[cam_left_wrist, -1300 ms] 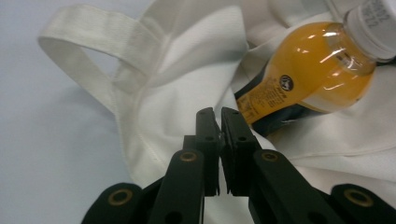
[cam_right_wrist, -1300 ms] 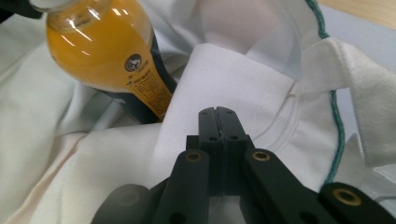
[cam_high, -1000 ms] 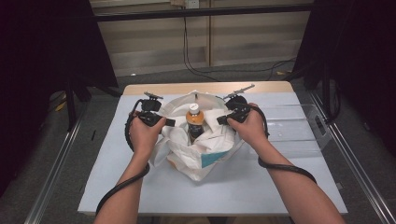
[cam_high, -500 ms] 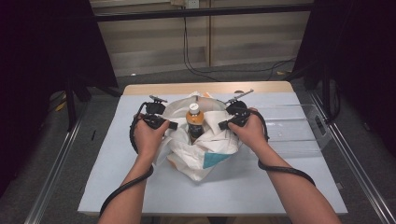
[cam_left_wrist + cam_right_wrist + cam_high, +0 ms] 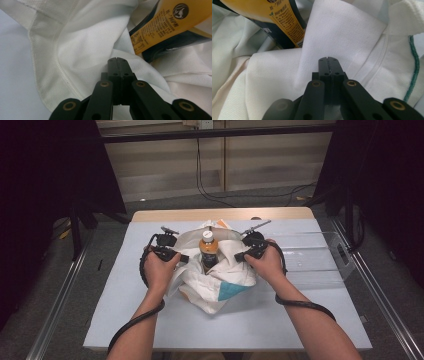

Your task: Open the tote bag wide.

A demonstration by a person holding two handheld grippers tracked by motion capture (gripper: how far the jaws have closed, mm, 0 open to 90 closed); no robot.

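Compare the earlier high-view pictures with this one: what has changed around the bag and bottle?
Both hands drew a little closer together and lower, gathering the white bag tighter around the bottle. The left claw and right claw stayed shut at the bag's cloth on either side. The bottle stayed upright in the bag at the middle of the table.

Overhead forward-down; two close bag (image 5: 215, 290) views

My two black tongs (image 5: 116, 61) (image 5: 328, 60) carry brass-coloured rivets. The bag (image 5: 220, 280) is white woven cloth with a teal patch and green stitching along one seam. The bottle (image 5: 208, 251) wears an orange-yellow and dark label with dark print, an orange cap on top. The tabletop (image 5: 300, 315) is pale grey-blue, tan along its far edge.
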